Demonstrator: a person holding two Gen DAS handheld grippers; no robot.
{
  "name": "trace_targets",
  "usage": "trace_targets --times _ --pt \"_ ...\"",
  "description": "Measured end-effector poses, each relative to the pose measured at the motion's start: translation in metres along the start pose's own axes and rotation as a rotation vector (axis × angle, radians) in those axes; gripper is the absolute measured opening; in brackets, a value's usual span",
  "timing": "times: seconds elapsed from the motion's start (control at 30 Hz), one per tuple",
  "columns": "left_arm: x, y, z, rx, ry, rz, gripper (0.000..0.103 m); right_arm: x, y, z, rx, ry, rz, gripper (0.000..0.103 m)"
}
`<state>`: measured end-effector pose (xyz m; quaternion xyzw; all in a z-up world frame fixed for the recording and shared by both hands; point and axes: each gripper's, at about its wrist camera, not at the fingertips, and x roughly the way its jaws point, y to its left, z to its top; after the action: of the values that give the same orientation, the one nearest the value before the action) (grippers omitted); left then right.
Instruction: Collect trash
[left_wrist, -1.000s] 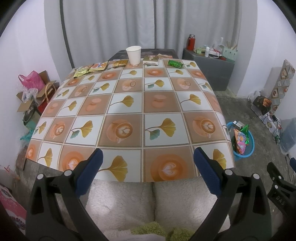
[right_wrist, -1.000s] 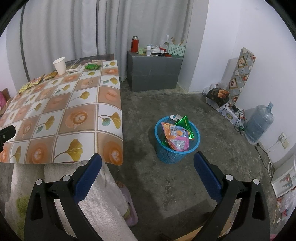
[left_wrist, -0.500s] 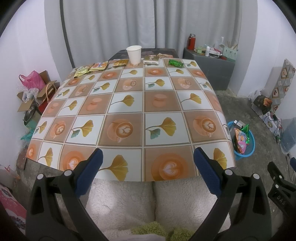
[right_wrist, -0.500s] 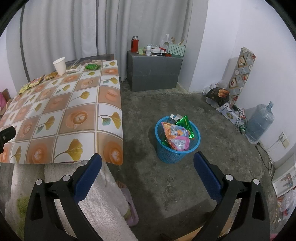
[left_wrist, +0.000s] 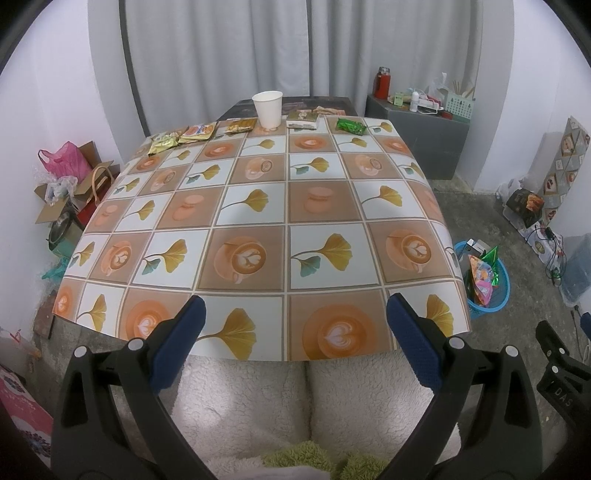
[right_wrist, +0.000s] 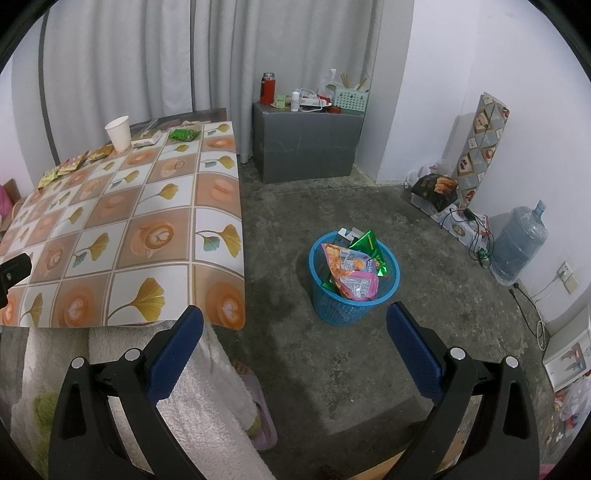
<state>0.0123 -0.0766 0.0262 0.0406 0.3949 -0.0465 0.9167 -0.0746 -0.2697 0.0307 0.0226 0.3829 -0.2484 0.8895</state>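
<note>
Black left tongs (left_wrist: 293, 325) and right tongs (right_wrist: 295, 326), blue ribbed pads, silver screws, white fleece trousers (left_wrist: 258, 402)

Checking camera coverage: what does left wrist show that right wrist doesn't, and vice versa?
Left wrist only: the pink bag and cardboard boxes on the floor left of the table, and the open left claw.

Right wrist only: the water jug, the wall socket, a slippered foot, and the open right claw.

Both: the table, paper cup, wrappers along its far edge, the blue basket of trash, the grey cabinet.
</note>
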Motion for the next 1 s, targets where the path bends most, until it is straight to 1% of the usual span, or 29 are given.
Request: trace_targets --times 1.0 --pt "-0.0017 0.0001 0.0009 0.000 -0.003 0.001 0.094 -0.0005 0.0006 -0.0008 0.004 -0.002 -0.001 0.097"
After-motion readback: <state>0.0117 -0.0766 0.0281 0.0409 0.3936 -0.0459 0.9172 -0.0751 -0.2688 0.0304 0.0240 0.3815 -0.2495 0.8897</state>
